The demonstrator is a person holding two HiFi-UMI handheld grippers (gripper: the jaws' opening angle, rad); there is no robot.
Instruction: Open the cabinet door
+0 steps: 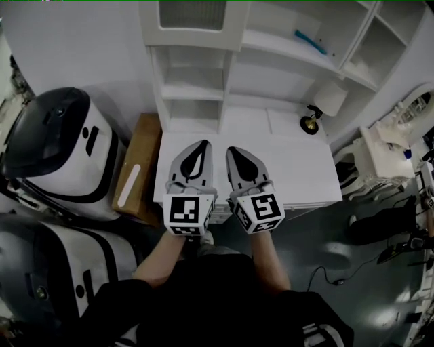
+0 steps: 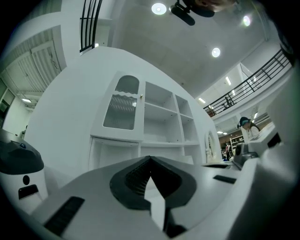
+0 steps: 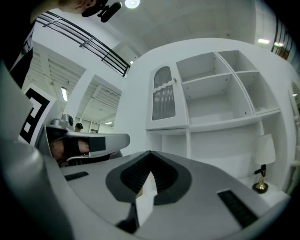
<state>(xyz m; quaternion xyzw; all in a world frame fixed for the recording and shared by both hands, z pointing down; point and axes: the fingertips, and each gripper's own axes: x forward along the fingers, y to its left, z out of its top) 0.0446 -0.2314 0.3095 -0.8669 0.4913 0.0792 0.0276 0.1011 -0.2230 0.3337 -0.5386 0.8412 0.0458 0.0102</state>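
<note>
A white cabinet door [image 1: 191,19] with a ribbed glass pane closes the upper left bay of the white shelf unit [image 1: 271,64]; it shows as the cabinet door [image 2: 122,108] in the left gripper view and the cabinet door [image 3: 164,99] in the right gripper view, with a small knob on its right edge. My left gripper [image 1: 197,145] and right gripper [image 1: 237,150] are side by side above the white counter [image 1: 298,169], well short of the door. Both are shut with nothing in them. The left gripper [image 2: 150,158] and right gripper [image 3: 151,152] point at the shelf unit.
A small lamp [image 1: 321,108] with a brass base stands on the counter at right. Two large white and black machines [image 1: 61,152] sit at left beside a wooden stand [image 1: 142,162]. A white chair [image 1: 380,152] and cables lie on the floor at right.
</note>
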